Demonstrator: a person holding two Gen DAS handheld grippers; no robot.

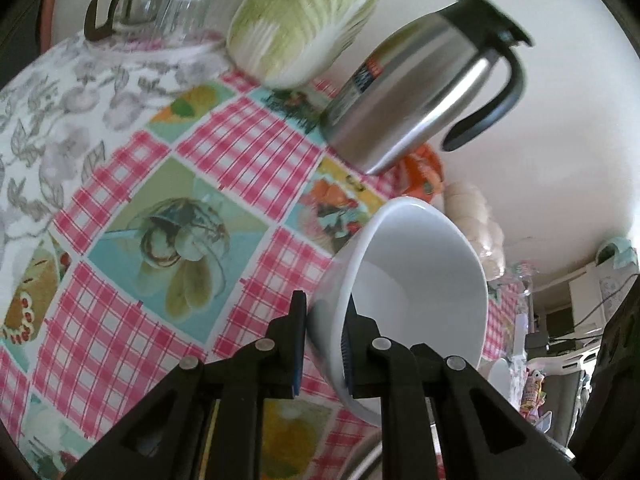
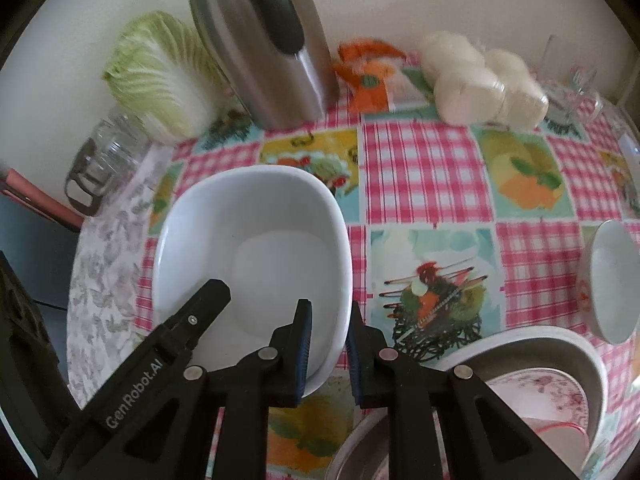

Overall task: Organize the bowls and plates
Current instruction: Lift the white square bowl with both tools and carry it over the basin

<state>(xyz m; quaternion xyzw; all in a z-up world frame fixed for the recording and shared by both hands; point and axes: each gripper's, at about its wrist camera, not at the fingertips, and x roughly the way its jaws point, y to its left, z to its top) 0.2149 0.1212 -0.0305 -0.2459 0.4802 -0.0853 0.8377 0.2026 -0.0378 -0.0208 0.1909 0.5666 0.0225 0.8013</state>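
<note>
Both the left gripper [image 1: 324, 344] and right gripper [image 2: 328, 354] clamp the white bowl [image 2: 252, 260]; beyond the right gripper, a small bowl [image 2: 612, 280] remains unstacked.

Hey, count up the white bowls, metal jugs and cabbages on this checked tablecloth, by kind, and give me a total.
White ceramic bowls: 2, the squarish white bowl and the round white bowl
Stainless steel jug with black handle: 1
Pale green napa cabbage: 1
Total: 4
</note>
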